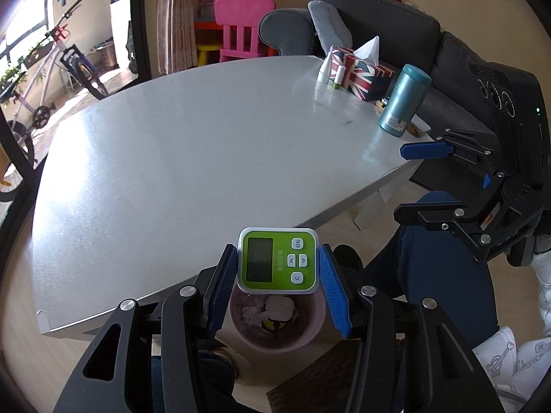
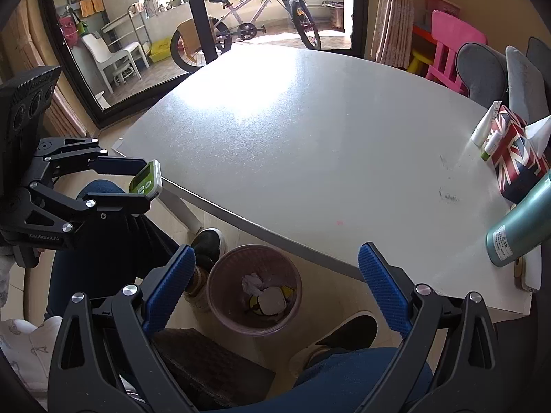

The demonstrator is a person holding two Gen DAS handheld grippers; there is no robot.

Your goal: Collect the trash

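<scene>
left gripper [image 1: 278, 284]: green timer [image 1: 277, 263] is squeezed between the blue pads | timer is held right above the pink bin [image 1: 277, 323] | right gripper [image 2: 275, 290]: spread wide, nothing held, also over bin

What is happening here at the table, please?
A person is collecting trash with a gripper in each hand. The left gripper is closed on a small green timer and holds it above the pink waste bin on the floor beside the table. The bin already contains some crumpled paper. The right gripper is open and empty, also over the bin. A teal bottle and a flag-patterned tissue box stand on the table.
</scene>
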